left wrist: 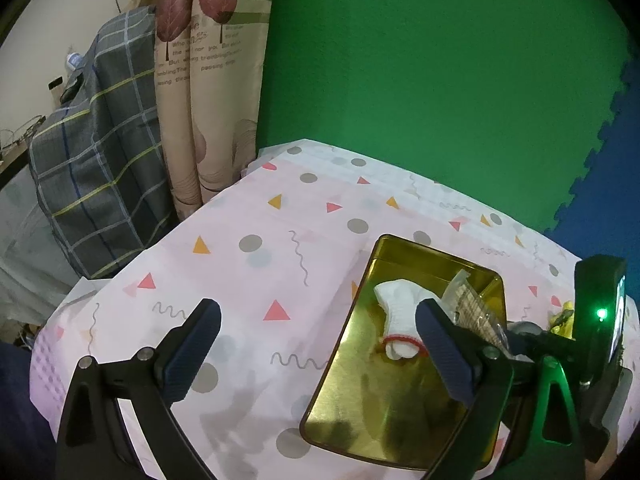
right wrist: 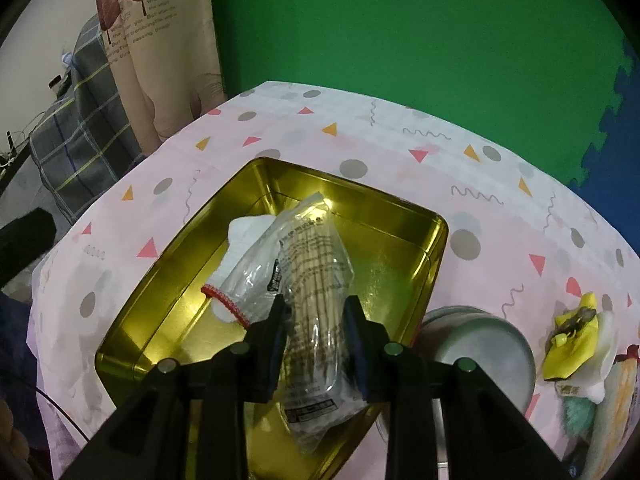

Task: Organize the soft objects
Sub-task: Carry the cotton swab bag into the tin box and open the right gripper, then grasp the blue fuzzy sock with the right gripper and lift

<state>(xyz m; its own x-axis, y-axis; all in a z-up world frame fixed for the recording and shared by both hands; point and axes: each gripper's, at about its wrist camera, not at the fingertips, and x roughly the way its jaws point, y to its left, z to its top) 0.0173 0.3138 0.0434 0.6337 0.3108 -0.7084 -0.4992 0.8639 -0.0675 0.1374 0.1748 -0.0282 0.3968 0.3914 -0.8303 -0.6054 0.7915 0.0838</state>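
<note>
A gold metal tin (right wrist: 400,216) (left wrist: 360,432) sits open on the pink patterned tablecloth. Inside lies a white rolled glove with a red cuff (left wrist: 394,312) (right wrist: 244,236). My right gripper (right wrist: 316,312) is shut on a clear plastic packet of thin wooden sticks (right wrist: 316,264) and holds it over the tin, above the glove. The packet also shows in the left wrist view (left wrist: 474,304). My left gripper (left wrist: 320,344) is open and empty, above the tablecloth at the tin's left edge, its right finger (left wrist: 444,352) over the tin.
A round silver container (right wrist: 480,344) stands right of the tin. Further right lie a yellow soft item (right wrist: 576,340) (left wrist: 562,318), a white one (right wrist: 604,360) and a teal fluffy one (right wrist: 580,412). A curtain (left wrist: 208,80) and a plaid-covered bundle (left wrist: 100,152) stand beyond the table's left edge.
</note>
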